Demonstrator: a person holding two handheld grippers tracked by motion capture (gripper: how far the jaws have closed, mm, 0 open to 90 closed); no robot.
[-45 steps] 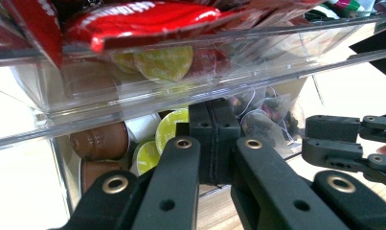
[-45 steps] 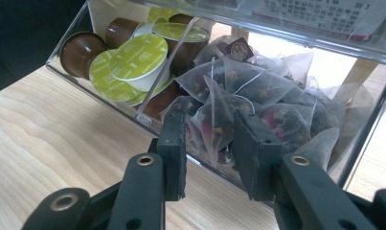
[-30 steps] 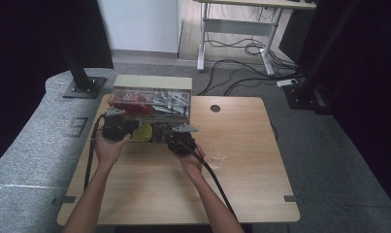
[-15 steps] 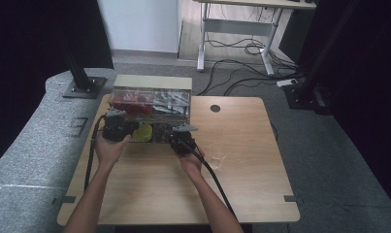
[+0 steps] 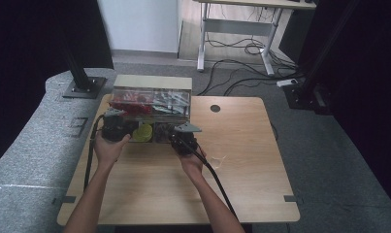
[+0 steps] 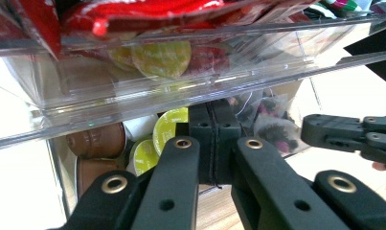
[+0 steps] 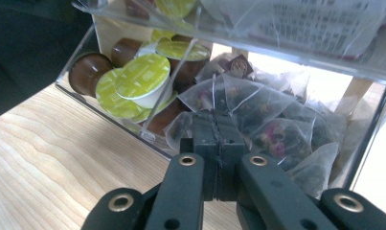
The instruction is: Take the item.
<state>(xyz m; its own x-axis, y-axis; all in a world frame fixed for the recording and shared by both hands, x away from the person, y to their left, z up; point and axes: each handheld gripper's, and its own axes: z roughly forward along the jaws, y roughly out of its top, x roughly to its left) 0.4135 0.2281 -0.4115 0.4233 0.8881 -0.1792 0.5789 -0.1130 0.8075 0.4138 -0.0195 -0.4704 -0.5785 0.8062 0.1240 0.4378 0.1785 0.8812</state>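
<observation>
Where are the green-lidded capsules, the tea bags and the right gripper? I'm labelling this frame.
capsules (image 7: 139, 76): right gripper view, on a green lid.
tea bags (image 7: 272, 132): right gripper view, on a bag's mesh face.
right gripper (image 7: 214, 136): right gripper view, at its shut tips.

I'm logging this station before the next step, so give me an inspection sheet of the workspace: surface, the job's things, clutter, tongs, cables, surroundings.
Surface: light wooden table with a round cable hole near its far edge.
Job's things: clear two-tier organizer; lower drawer pulled out, holding green-lidded coffee capsules in one compartment and tea bags in the next; red packets in the upper tier.
Clutter: small clear scrap on the table.
Tongs: left tongs shut, nothing between; right tongs shut and empty, at the tea bags.
Cables: black cable trails from the right tongs; loose wires on the floor.
Surroundings: grey floor, another desk behind.
</observation>
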